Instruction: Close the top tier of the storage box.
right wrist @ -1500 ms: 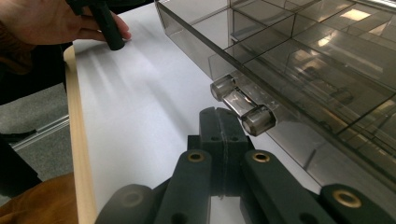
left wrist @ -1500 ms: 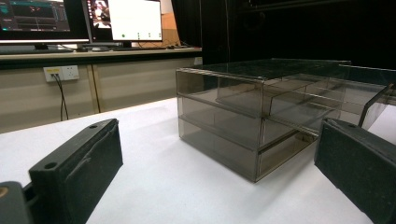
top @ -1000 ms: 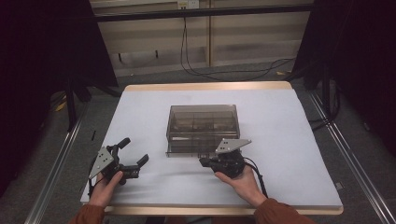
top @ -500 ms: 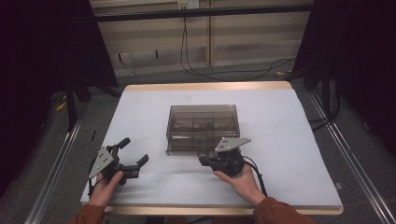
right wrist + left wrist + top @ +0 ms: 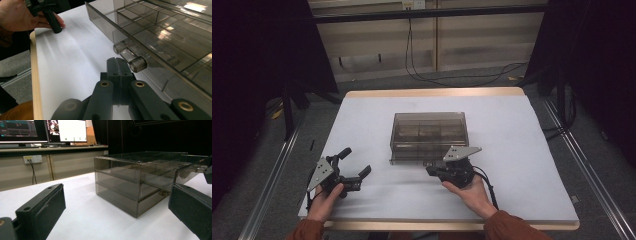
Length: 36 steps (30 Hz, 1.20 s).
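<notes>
In the high view the left gripper [image 5: 354, 170] rests near the table's [image 5: 532, 150] left front corner, its jaws spread wide with nothing between them, well apart from the smoked clear drawer box [image 5: 428, 136] that stands at the middle of the white tabletop. To the right, the right gripper [image 5: 432, 171] lies just in front of the box's near face, and from above its jaw tips look pressed together.

The left gripper view looks along the tabletop instead: its two black pads [image 5: 41, 213] stand far apart at either edge, the box [image 5: 130, 182] sits between and beyond them, showing stacked drawers, and monitors [image 5: 42, 131] glow on a desk behind.

The right gripper view gives the close detail: the jaws are closed together on nothing, their tip [image 5: 119, 66] just beside, perhaps touching, the clear cylindrical handle [image 5: 130, 58] of a drawer whose divided compartments show through the plastic. Farther off at upper left, the other hand [image 5: 23, 15] rests with its gripper on the table.
</notes>
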Each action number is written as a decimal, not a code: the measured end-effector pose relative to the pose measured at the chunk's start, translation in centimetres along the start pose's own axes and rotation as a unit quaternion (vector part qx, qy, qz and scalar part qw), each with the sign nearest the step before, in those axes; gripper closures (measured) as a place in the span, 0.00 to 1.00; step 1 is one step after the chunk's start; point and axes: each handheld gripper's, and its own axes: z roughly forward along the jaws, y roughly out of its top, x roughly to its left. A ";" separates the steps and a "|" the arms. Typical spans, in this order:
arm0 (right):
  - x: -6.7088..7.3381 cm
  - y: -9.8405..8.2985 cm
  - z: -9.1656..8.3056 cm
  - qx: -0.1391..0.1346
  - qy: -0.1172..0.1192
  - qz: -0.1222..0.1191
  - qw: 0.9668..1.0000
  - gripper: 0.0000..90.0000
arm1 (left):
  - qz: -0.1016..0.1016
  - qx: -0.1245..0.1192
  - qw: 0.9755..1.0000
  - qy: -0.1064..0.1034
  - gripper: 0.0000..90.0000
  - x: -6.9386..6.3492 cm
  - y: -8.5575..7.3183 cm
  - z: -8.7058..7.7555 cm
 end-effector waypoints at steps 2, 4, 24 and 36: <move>-0.1 0.1 0.0 0.000 -0.001 -0.002 1.000 1.00 | 0.000 0.000 1.000 0.000 0.01 0.0 0.0 0.0; -0.2 0.2 0.0 -0.002 -0.002 0.001 1.000 1.00 | 0.001 0.000 1.000 0.001 0.01 0.0 0.0 0.0; -0.6 0.3 0.0 -0.008 -0.008 0.003 1.000 1.00 | -0.001 0.000 1.000 0.000 0.01 0.0 0.0 0.0; -0.7 0.6 0.4 -0.006 -0.009 0.004 1.000 1.00 | 0.000 0.000 1.000 0.002 0.01 0.0 0.0 0.0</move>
